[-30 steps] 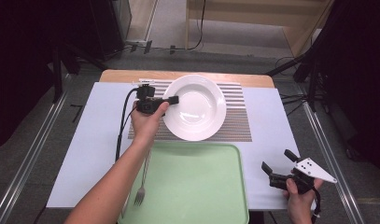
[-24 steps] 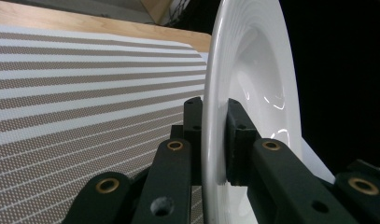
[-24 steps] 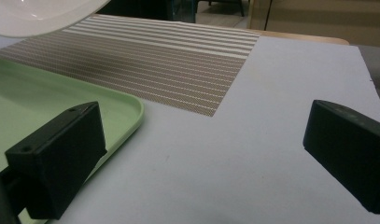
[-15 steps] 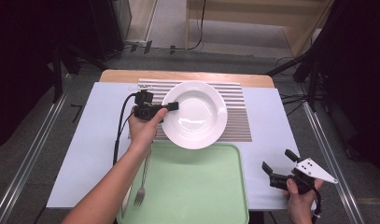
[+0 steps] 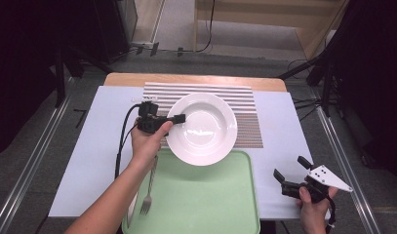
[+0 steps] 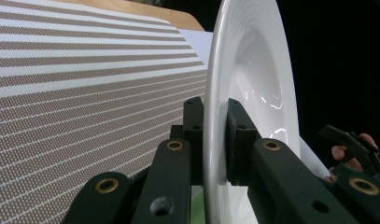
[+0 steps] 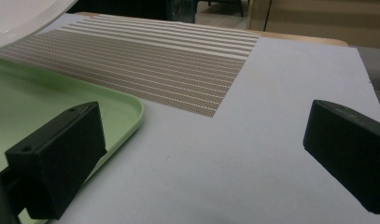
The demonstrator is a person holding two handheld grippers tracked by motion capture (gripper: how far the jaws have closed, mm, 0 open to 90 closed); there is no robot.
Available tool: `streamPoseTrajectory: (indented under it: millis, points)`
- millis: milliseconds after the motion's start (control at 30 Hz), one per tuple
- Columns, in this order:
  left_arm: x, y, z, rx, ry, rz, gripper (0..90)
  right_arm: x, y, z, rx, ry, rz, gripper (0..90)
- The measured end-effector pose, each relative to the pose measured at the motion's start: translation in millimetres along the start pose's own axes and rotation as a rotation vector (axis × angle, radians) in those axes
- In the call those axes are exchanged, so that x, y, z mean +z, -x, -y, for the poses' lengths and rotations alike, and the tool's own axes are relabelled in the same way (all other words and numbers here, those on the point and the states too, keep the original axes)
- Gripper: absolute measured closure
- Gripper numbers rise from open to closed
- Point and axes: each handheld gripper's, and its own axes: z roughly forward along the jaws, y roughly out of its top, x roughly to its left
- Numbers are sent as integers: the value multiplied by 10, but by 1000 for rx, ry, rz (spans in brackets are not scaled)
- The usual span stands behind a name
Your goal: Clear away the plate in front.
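— What covers the surface?

— A pale sheet; bare wood shows along the twelve o'clock edge.

— And lying on it?

— A brown-and-white striped placemat toward twelve o'clock, and a light green tray at six o'clock, its far edge just beside the mat. A fork lies on the tray's nine o'clock side.

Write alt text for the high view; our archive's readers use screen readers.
The left gripper clamps the rim of a white plate, holding it over a striped placemat and a green tray. A fork lies at the tray's left edge; the right gripper rests open beside the tray.
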Motion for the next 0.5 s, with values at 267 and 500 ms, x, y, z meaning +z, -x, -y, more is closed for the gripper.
streamPoseTrajectory:
  millis: [267,500]
  points:
    - [-63,49,102,1,-14,22,811,2,1,0,-11,-1,0,0]
    - [-107,104,203,27,-48,41,811,1,-2,-1,-14,0,0,0]
